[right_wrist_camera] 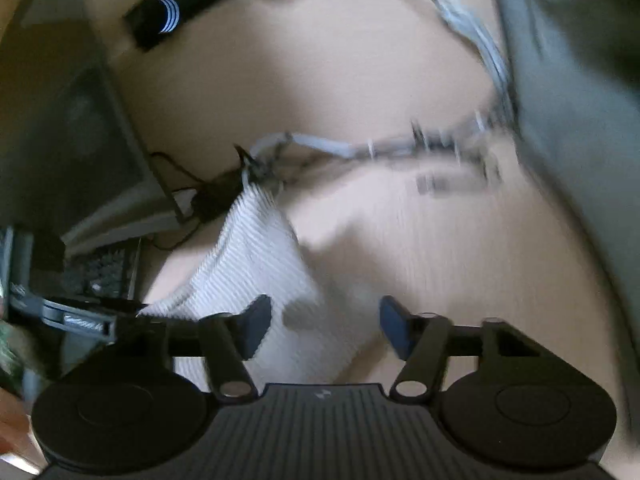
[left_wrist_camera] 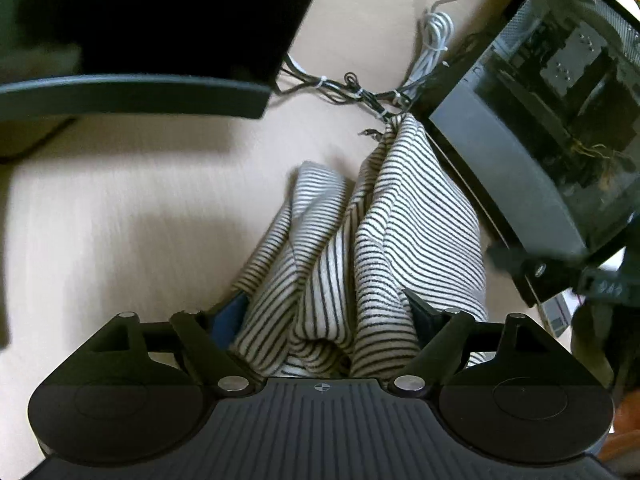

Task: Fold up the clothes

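A cream garment with thin black stripes (left_wrist_camera: 380, 240) is bunched up on the light wooden table (left_wrist_camera: 120, 220). My left gripper (left_wrist_camera: 326, 310) is open wide, and the cloth fills the gap between its fingers and spills over them. In the blurred right wrist view the same garment (right_wrist_camera: 260, 264) runs from the cables down under my right gripper (right_wrist_camera: 324, 326). That gripper is open above the cloth's near right edge, with nothing between its blue pads (right_wrist_camera: 394, 328). The left gripper (right_wrist_camera: 80, 316) shows at that view's left edge.
A black monitor or lid (left_wrist_camera: 140, 20) overhangs the far left. A computer case with a glass side (left_wrist_camera: 540, 120) stands close on the right, next to the garment. Tied cables (left_wrist_camera: 360, 92) and a white cord (left_wrist_camera: 436, 28) lie beyond the cloth. Bare table spreads to the left.
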### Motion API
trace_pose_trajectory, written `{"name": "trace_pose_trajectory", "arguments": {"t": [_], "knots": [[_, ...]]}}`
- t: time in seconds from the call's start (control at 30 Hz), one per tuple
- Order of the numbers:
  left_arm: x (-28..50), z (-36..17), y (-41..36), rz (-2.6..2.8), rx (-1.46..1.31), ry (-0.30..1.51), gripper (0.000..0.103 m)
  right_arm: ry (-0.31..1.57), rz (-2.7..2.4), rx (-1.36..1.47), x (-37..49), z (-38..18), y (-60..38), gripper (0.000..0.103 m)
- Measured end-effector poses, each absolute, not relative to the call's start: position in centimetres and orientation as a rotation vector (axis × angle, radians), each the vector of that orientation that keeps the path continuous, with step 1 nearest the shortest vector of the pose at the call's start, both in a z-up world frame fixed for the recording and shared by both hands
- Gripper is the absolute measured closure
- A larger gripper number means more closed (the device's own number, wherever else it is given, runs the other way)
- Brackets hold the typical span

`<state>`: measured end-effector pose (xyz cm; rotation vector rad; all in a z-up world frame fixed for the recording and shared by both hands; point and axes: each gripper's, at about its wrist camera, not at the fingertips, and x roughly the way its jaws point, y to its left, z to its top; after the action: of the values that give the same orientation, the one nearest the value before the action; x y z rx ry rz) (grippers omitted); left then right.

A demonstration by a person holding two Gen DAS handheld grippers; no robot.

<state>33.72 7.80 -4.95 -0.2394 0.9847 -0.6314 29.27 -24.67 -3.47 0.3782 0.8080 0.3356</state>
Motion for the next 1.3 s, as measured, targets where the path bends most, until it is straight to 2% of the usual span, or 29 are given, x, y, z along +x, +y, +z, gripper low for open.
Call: {"name": "trace_pose_trajectory", "arguments": {"t": [0.13, 0.47, 0.53, 0.57, 0.6, 0.67, 0.77, 0.87, 1.0, 1.03, 1.07, 1.1, 1.17, 1.3], "knots": [[32.7, -5.0, 7.0, -0.638, -0.261, 1.001, 0.021, 0.845, 0.328, 0.412, 29.3, -4.7, -25.1, 0.063], [29.1, -5.0, 1.0, -0.823, -0.337, 1.061, 0.019, 0.740, 0.327, 0.060, 33.8, -1.7, -23.5, 0.061], [28.6, -4.5, 0.7, -0.851, -0.341, 1.054, 0.018, 0.703, 0.325, -0.009, 33.7, -0.7, -22.9, 0.057], [28.5, -4.1, 1.4, -0.845, -0.345, 1.039, 0.017, 0.685, 0.324, -0.043, 33.6, -0.2, -22.7, 0.051], [28.7, -3.7, 2.5, -0.822, -0.362, 1.025, 0.016, 0.657, 0.328, -0.081, 32.8, 0.3, -22.1, 0.048], [28.9, -3.1, 4.8, -0.751, -0.402, 0.998, 0.015, 0.603, 0.353, -0.150, 30.3, 0.8, -20.7, 0.048], [29.9, -3.3, 7.6, -0.589, -0.458, 0.987, 0.023, 0.556, 0.404, -0.226, 26.2, 0.2, -18.4, 0.047], [30.8, -3.6, 9.1, -0.457, -0.491, 0.976, 0.026, 0.595, 0.442, -0.271, 24.2, -1.8, -16.1, 0.042], [31.2, -3.7, 7.8, -0.486, -0.452, 1.001, 0.037, 0.610, 0.386, -0.360, 24.5, -4.6, -14.7, 0.039], [31.0, -3.8, 7.1, -0.516, -0.438, 1.015, 0.047, 0.603, 0.377, -0.375, 24.6, -4.8, -14.7, 0.042], [30.9, -4.0, 6.3, -0.546, -0.423, 1.028, 0.055, 0.603, 0.374, -0.370, 24.6, -4.5, -15.1, 0.056], [30.6, -4.2, 5.8, -0.584, -0.419, 1.039, 0.058, 0.602, 0.384, -0.351, 24.5, -3.9, -15.4, 0.072], [30.3, -4.5, 4.4, -0.657, -0.414, 1.062, 0.064, 0.596, 0.416, -0.310, 24.4, -2.6, -15.9, 0.074], [29.9, -5.9, 2.5, -0.706, -0.422, 1.108, 0.064, 0.583, 0.479, -0.227, 24.1, 0.1, -16.7, 0.080]]}}
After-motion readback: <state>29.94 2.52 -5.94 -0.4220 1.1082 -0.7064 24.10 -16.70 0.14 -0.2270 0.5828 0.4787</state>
